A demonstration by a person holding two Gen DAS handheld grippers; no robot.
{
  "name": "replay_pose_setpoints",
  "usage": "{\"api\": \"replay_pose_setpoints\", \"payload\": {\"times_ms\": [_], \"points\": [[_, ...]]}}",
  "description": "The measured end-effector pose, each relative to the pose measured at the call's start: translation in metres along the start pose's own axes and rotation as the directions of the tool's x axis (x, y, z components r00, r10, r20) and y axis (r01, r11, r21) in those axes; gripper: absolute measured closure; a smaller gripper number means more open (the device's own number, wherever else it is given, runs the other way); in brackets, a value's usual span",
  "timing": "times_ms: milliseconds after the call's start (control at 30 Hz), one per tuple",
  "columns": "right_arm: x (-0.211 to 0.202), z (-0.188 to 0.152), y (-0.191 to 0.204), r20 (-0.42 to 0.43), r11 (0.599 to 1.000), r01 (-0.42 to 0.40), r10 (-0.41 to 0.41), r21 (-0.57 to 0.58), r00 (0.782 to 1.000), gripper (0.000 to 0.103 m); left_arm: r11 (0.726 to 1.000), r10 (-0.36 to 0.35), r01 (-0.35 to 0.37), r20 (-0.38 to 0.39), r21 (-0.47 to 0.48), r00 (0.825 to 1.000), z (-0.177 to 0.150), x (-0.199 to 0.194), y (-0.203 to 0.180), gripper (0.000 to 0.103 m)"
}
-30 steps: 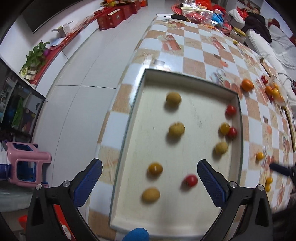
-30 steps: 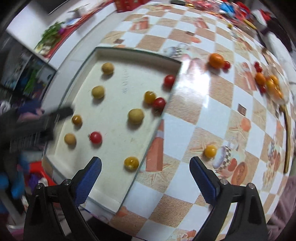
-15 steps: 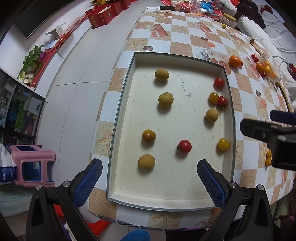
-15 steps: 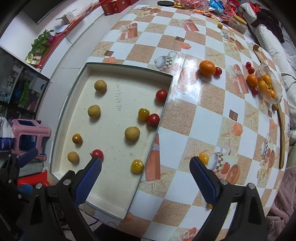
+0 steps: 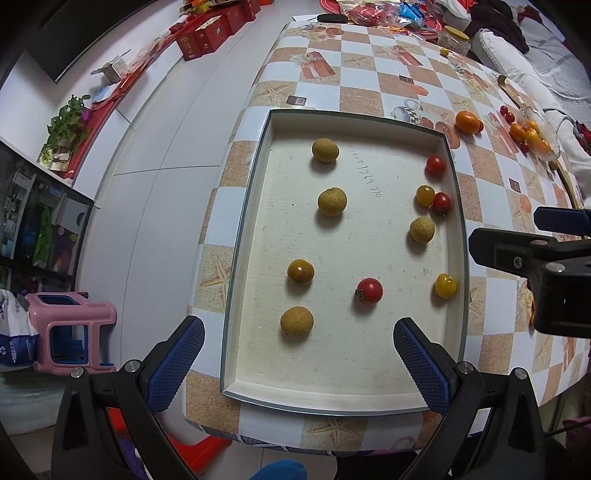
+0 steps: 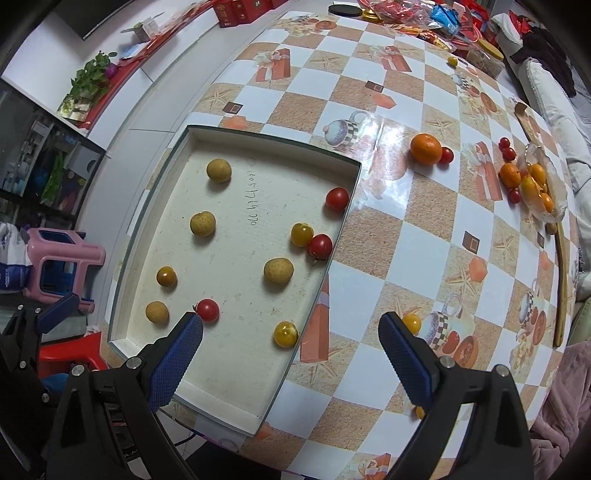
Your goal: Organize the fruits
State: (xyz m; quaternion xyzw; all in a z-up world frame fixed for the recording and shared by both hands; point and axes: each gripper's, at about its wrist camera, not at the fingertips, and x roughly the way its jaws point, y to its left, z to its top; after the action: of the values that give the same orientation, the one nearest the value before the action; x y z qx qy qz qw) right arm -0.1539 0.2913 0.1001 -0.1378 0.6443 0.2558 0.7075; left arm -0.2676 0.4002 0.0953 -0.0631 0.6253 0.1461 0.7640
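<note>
Shallow tray (image 5: 243,236) on checkered table (image 6: 424,258), holding ten loose small fruits; left gripper (image 5: 298,350) and right gripper (image 6: 291,345) both spread wide, empty.

Tray (image 5: 452,236) floor: handwritten digits in pencil/pen, near far end, upside down from both views; approx "2017405", not sure of each digit. Red boxes (image 5: 207,31) on floor by wall: gold print, too small to read. White bag (image 5: 11,332) beside pink stool: blue recycling mark, lettering illegible.
</note>
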Motion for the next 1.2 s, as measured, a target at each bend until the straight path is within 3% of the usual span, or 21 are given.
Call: {"api": "replay_pose_setpoints", "payload": {"times_ms": [1200], "points": [[-0.0065, -0.0029, 0.0076, -0.001, 1.000, 0.017, -0.017, -0.003, 1.000, 0.006, 0.999, -0.006, 0.005, 0.008, 0.048, 1.000, -0.0006, -0.0019, 0.0011, 0.000]]}}
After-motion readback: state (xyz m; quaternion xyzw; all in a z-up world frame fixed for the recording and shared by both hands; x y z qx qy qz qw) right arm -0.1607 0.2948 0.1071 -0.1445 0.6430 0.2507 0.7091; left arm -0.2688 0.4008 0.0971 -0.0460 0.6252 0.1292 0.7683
